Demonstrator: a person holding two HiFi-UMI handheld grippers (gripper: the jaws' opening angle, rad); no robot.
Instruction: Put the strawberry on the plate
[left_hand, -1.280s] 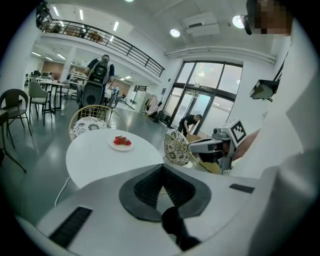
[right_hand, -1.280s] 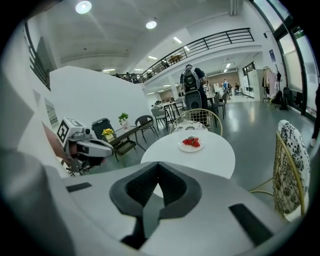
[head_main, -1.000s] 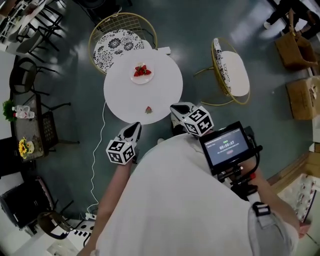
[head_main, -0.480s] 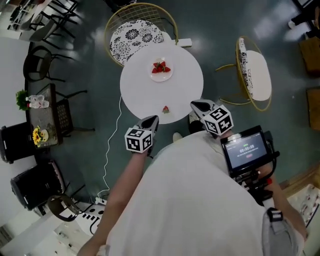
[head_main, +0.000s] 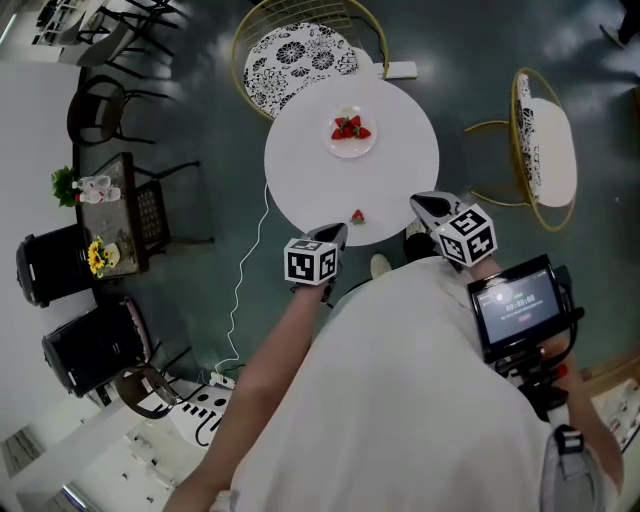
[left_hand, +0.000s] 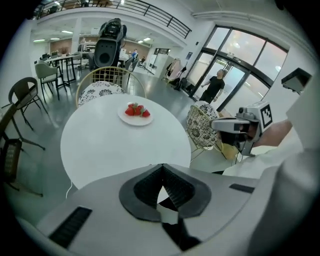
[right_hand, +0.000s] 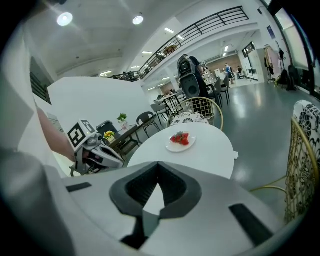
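A small white plate (head_main: 352, 132) holding a few strawberries sits at the far side of the round white table (head_main: 310, 170). One loose strawberry (head_main: 357, 216) lies near the table's front edge. My left gripper (head_main: 337, 232) hangs just off that edge, left of the loose strawberry, shut and empty. My right gripper (head_main: 420, 202) is at the edge to the strawberry's right, also shut with nothing in it. The left gripper view shows the plate (left_hand: 136, 113) and the right gripper (left_hand: 235, 128); the loose strawberry is hidden there. The right gripper view shows the plate (right_hand: 180, 140) and the left gripper (right_hand: 97, 151).
A gold wire chair with a patterned cushion (head_main: 300, 50) stands behind the table, a second one (head_main: 545, 150) to the right. A dark side table with flowers (head_main: 100, 230) and black chairs are at the left. A white cable (head_main: 245, 285) runs across the floor. A person (left_hand: 216, 86) stands far off.
The view has closed in on the table. Both grippers have come forward to its front edge, either side of the loose strawberry. Both stayed shut.
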